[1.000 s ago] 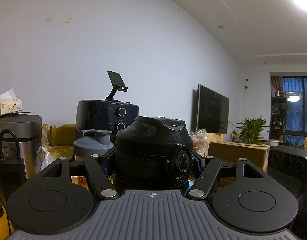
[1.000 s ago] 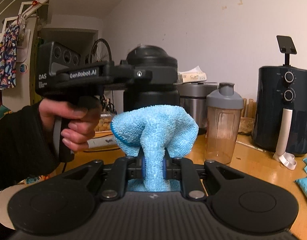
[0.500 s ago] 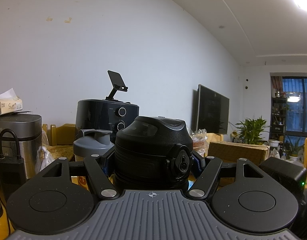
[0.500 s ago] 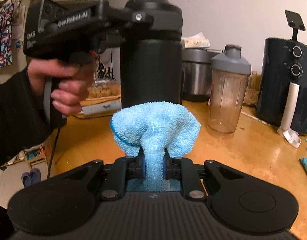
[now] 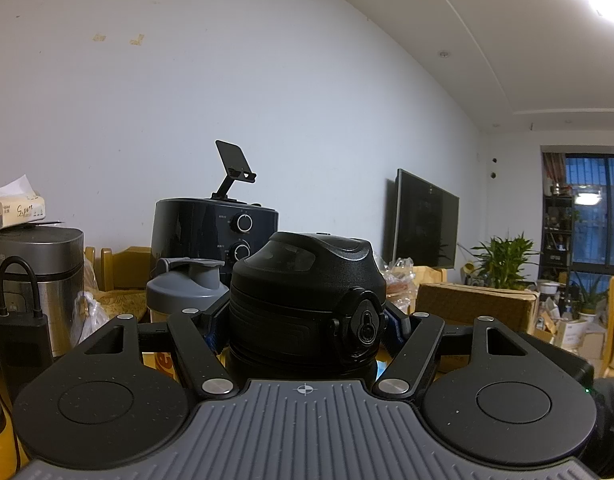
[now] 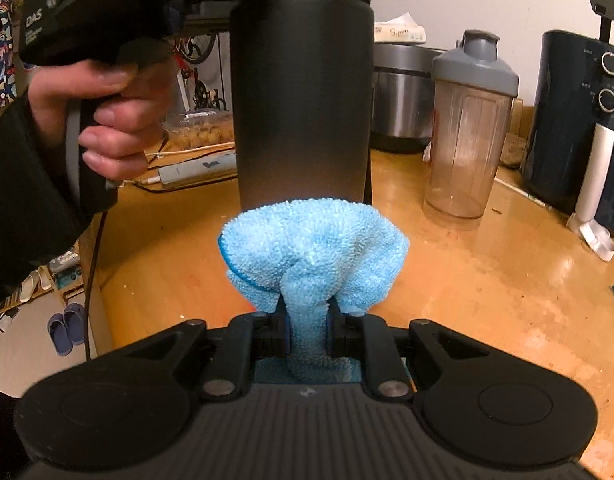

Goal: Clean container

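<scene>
A black insulated bottle [image 5: 307, 300] stands upright between the fingers of my left gripper [image 5: 307, 324], which is shut on it just under the lid. The right wrist view shows its dark body [image 6: 303, 100] hanging from that gripper, whose handle a hand [image 6: 107, 120] grips. My right gripper [image 6: 309, 328] is shut on a bunched light-blue microfibre cloth [image 6: 315, 248]. The cloth sits in front of the bottle's lower end and hides its base. Whether cloth and bottle touch I cannot tell.
On the wooden table [image 6: 487, 280] stand a shaker cup with a grey lid [image 6: 471, 128], a dark air fryer [image 6: 575, 128] and a steel rice cooker [image 6: 403, 100]. A power strip with cables [image 6: 195, 168] lies behind the bottle. The table edge drops off at left.
My right gripper tipped downward and came closer to the bottle, so the cloth now sits before the bottle's lower body instead of its top. The left gripper and bottle held still.
</scene>
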Available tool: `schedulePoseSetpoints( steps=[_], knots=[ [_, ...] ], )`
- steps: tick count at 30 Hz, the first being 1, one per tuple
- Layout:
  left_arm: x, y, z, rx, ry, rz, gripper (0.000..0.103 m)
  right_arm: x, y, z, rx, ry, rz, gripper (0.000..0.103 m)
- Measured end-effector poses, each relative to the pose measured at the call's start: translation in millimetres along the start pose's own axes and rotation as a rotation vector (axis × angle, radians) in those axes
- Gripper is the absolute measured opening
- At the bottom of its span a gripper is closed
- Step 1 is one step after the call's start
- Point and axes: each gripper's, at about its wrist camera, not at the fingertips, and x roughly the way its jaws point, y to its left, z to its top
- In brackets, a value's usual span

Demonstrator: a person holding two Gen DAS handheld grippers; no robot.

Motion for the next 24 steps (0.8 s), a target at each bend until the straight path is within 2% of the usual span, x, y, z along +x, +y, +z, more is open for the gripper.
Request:
schedulePoseSetpoints(
  steps=[24],
  knots=[
    [0.1, 2.9, 0.1, -0.001, 0.002, 0.001, 0.068, -6.2, -0.8, -1.6, 0.007, 0.058, -0.002, 0.009]
  ],
)
